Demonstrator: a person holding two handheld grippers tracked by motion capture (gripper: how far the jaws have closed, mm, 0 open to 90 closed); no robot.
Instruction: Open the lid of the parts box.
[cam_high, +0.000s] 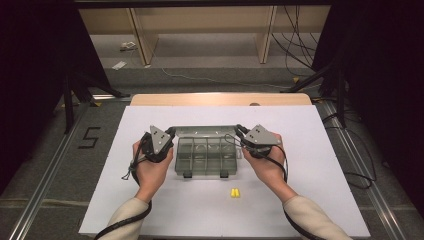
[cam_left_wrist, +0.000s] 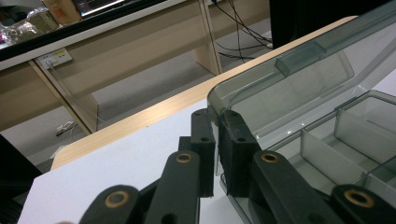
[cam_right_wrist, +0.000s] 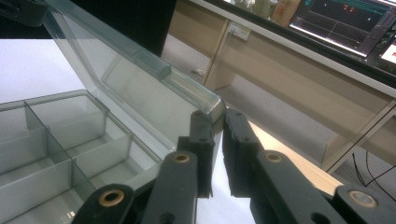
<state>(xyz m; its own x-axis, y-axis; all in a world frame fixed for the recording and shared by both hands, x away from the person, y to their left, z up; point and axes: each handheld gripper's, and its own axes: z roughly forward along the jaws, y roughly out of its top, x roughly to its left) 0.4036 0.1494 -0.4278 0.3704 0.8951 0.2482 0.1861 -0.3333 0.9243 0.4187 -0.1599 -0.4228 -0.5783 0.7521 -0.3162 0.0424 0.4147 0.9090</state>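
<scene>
White sheeting covers the worktop (cam_high: 150, 200), which sits in a dim room with a pale wooden bench and loose cables on the floor beyond its far edge.

Near the middle of the worktop lies a box (cam_high: 206, 156) of smoky, see-through grey plastic. It is shallow and rectangular, split by thin walls into several compartments, with two dark latches on its near edge. Its lid (cam_high: 205, 130) is hinged along the far side and stands raised, tilted up and back. Every compartment that can be seen is empty.

A person's hands come in from the near edge, one on each side of the box. The left gripper (cam_high: 170, 133) sits at the lid's left far corner. From the left gripper view, its two black jaws are closed on the rounded corner of the lid (cam_left_wrist: 299, 74), one jaw on each face of the clear plastic, with the compartments (cam_left_wrist: 345, 140) to the right. The right gripper (cam_high: 239, 131) mirrors it at the lid's right far corner. The right gripper view shows its jaws pinching that corner of the lid (cam_right_wrist: 135, 79) in the same way, with the compartments (cam_right_wrist: 60, 140) below and to the left.

Two small yellow pieces (cam_high: 234, 192) lie side by side on the worktop, between the box and the near edge, well apart from both grippers. What they are is too small to tell.
</scene>
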